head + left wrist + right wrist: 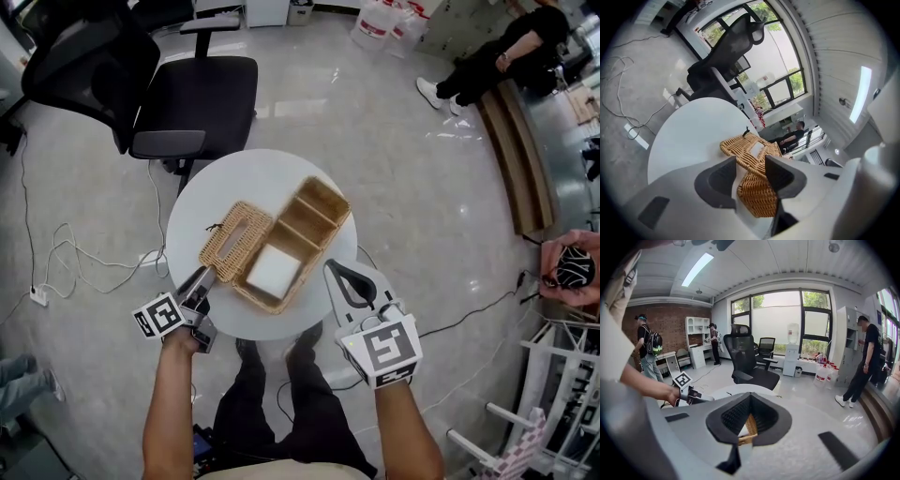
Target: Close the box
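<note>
A wicker box (314,220) with several compartments lies open on a round white table (225,187). A white block (274,270) sits in its nearest compartment. Its hinged wicker lid (236,239) lies flat to the left. My left gripper (208,278) is at the lid's near corner. In the left gripper view the jaws stand apart with the lid's rim (750,147) between them, unpressed by the pads. My right gripper (330,267) hovers by the box's near right side with its jaws together. A strip of wicker (751,425) shows behind them.
A black office chair (178,84) stands just beyond the table. Cables (75,253) trail over the floor at left. A person (506,56) sits on a bench at the far right. A hand (572,272) holding a dark object is at the right edge.
</note>
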### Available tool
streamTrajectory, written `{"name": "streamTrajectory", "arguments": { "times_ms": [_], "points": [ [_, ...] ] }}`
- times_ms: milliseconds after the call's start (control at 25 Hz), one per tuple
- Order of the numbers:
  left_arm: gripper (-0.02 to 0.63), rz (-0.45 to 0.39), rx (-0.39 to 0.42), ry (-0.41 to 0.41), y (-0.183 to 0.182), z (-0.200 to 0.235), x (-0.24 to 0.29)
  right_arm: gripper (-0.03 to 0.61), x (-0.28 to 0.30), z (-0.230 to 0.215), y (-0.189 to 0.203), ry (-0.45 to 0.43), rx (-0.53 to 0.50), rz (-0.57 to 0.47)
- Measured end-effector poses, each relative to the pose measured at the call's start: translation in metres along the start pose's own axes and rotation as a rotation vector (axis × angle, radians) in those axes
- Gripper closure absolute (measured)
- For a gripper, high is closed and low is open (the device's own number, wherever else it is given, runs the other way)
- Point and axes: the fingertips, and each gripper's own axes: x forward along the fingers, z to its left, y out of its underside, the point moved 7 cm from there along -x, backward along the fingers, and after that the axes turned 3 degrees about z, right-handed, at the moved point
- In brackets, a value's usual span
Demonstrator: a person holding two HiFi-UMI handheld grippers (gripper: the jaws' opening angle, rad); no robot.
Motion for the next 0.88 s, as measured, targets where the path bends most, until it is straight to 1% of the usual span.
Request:
{"name": "streamTrajectory", "arguments": {
  "times_ms": [80, 200, 360, 440, 480, 520, 600, 680, 760, 800, 880],
  "points": [
    [0.446, -0.020, -0.017, 0.010, -0.001, -0.001, -0.001, 0.584, 0.000, 0.000, 0.003, -0.005, 0.003, -0.006],
    [0.446, -0.057, -0.014, 0.027, -0.005, -0.007, -0.005, 0.584, -0.001, 0.001, 0.005, -0.005, -0.001, -0.014],
    [0.447, -0.098, 0.016, 0.071, -0.012, -0.024, -0.013, 0.584, -0.004, 0.002, 0.005, -0.004, -0.001, -0.013],
    [0.451, -0.108, 0.021, 0.106, -0.016, -0.036, -0.012, 0.584, -0.004, 0.002, 0.005, -0.004, -0.001, -0.011],
    [0.451, -0.109, 0.021, 0.105, -0.017, -0.039, -0.010, 0.584, -0.004, 0.002, 0.005, -0.003, -0.001, -0.010],
    [0.451, -0.106, 0.020, 0.086, -0.017, -0.038, -0.009, 0.584, -0.004, 0.001, 0.005, -0.002, -0.002, -0.009],
    [0.451, -0.100, 0.000, 0.017, -0.013, -0.027, -0.009, 0.584, -0.005, 0.001, 0.006, -0.002, -0.002, -0.008],
    [0.449, -0.095, -0.050, -0.028, -0.008, -0.015, -0.012, 0.584, -0.006, 0.001, 0.007, -0.001, -0.002, -0.008],
    [0.431, -0.087, -0.108, -0.048, -0.002, -0.008, -0.013, 0.584, -0.007, 0.000, 0.008, 0.000, 0.000, -0.007],
    [0.417, -0.085, -0.122, -0.051, 0.000, -0.004, -0.012, 0.584, -0.007, -0.001, 0.009, 0.000, 0.001, -0.005],
    [0.411, -0.084, -0.137, -0.038, 0.003, 0.000, -0.009, 0.584, -0.007, -0.003, 0.011, 0.001, 0.004, -0.001]
  ]
}}
